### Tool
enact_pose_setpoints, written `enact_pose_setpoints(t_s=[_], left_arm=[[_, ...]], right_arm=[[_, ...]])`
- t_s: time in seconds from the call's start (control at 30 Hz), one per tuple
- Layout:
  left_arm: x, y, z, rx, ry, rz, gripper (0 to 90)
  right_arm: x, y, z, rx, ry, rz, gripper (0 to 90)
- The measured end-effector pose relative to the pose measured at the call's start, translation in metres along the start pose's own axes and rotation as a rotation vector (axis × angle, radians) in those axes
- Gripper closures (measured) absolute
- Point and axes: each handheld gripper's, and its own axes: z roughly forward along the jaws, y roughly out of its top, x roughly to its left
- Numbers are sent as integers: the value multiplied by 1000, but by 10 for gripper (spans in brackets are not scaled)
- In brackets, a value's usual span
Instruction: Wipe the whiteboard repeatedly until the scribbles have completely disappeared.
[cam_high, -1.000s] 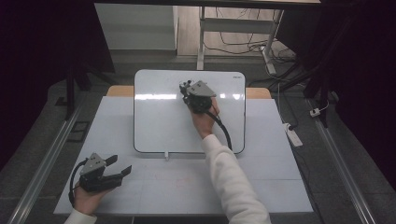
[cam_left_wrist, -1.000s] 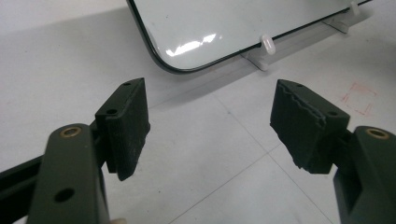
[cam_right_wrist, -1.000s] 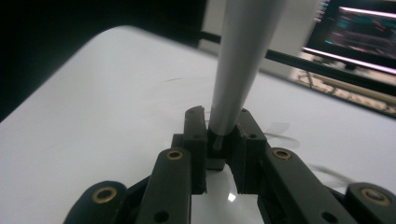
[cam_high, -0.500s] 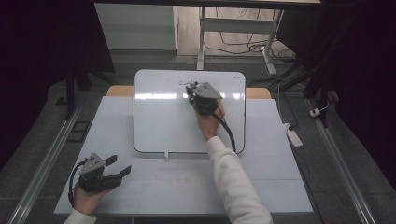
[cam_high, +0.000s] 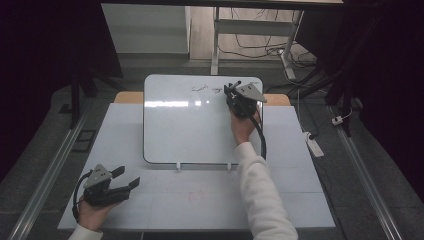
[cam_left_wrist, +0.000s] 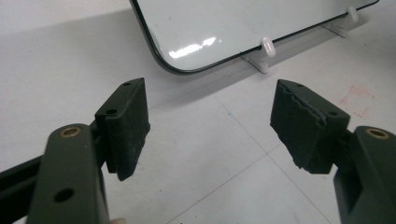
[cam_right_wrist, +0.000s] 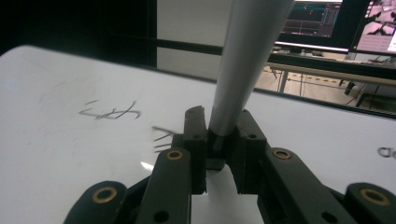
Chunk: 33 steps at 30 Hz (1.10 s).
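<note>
Here, right gripper (cam_high: 231, 90) clamping marker (cam_right_wrist: 243, 70) over whiteboard (cam_high: 185, 130), arm outstretched.

The pen (cam_right_wrist: 247, 60), a pale grey tapered barrel, stands steeply upright, its lower end clamped between the right gripper's (cam_right_wrist: 218, 135) jaws. The whiteboard (cam_high: 185, 130), glossy white with rounded corners and a dark edge, leans on 2 white feet, thin dark scribbles (cam_right_wrist: 109, 112) near its top edge.

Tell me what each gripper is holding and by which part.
The right gripper clamps a grey marker at its lower end, over the whiteboard. The left gripper stands open, holding nothing.
</note>
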Motion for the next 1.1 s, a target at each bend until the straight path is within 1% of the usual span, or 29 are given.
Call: enact_pose_setpoints(t_s=[0.03, 0.1, 0.13, 0.17, 0.2, 0.23, 0.27, 0.3, 0.33, 0.37, 0.4, 0.47, 0.5, 0.53, 0.6, 0.63, 0.7, 0.73, 0.77, 0.8, 0.83, 0.87, 0.9, 0.93, 0.97, 1.0, 1.03, 1.07, 1.1], left_arm=[[0, 0, 1, 2, -1, -1, 287], [0, 1, 3, 5, -1, -3, 287], [0, 1, 3, 6, -1, 0, 287], [-1, 1, 3, 6, -1, 3, 287], [-1, 0, 2, 4, -1, 2, 287], [-1, 0, 2, 4, 0, 3, 288], [-1, 0, 1, 3, 0, 2, 288], [-1, 0, 1, 1, 1, -1, 288], [0, 0, 1, 0, 3, -2, 288], [0, 0, 2, 3, 2, -3, 287], [1, 0, 2, 5, 0, -4, 287], [2, 0, 3, 8, 0, -4, 287], [1, 0, 3, 8, -1, -2, 287], [1, 0, 2, 6, 0, -2, 287], [0, -1, 0, -1, 2, -3, 288], [0, -1, 0, -4, 4, -5, 288], [1, 0, 1, -2, 3, -4, 288], [1, 0, 1, 1, 4, -3, 288], [1, 0, 2, 4, 2, -3, 287], [1, 0, 2, 5, 1, -1, 287], [1, 0, 2, 5, 2, 1, 288], [0, 0, 1, 2, 3, 2, 288], [0, 0, 0, 0, 4, 2, 288], [0, -1, -1, -3, 5, -2, 288], [0, -1, -1, -6, 5, -5, 287], [1, -1, -1, -5, 7, -8, 288], [2, -1, -1, -4, 5, -9, 288], [2, -1, 0, -2, 5, -8, 288], [2, -1, 0, -1, 4, -6, 288]], right_arm=[[4, 0, 0, 4, 1, -20, 780], [20, -3, 2, 18, 79, -68, 780], [28, -4, 4, 26, 104, -111, 781], [33, -4, 6, 33, 100, -151, 781], [23, -1, 9, 24, 89, -120, 781], [15, 2, 9, 10, 58, -85, 781], [7, 5, 9, -4, 41, -48, 780], [4, 7, 10, -3, 43, -28, 780], [4, 7, 10, -3, 43, -28, 780], [15, 6, 13, 9, 60, -72, 781], [15, 6, 13, 9, 60, -72, 781], [31, 3, 15, 21, 108, -135, 781], [32, 4, 16, 23, 102, -151, 781], [32, 4, 16, 23, 102, -151, 781], [15, 7, 15, -2, 40, -67, 781], [8, 9, 14, -11, 25, -29, 781], [10, 8, 16, -14, 17, -27, 781], [18, 7, 17, -7, 43, -41, 781], [39, 4, 22, 6, 100, -101, 781], [39, 4, 22, 6, 100, -101, 781], [46, 4, 24, 9, 107, -136, 781], [46, 5, 25, 5, 103, -136, 781], [40, 7, 25, -4, 93, -104, 781], [32, 8, 24, -14, 55, -68, 781], [24, 8, 22, -22, 32, -25, 781], [19, 9, 22, -25, 29, -6, 781], [19, 9, 21, -25, 25, -10, 781], [25, 8, 21, -23, 32, -22, 781], [33, 8, 23, -16, 69, -35, 781]])
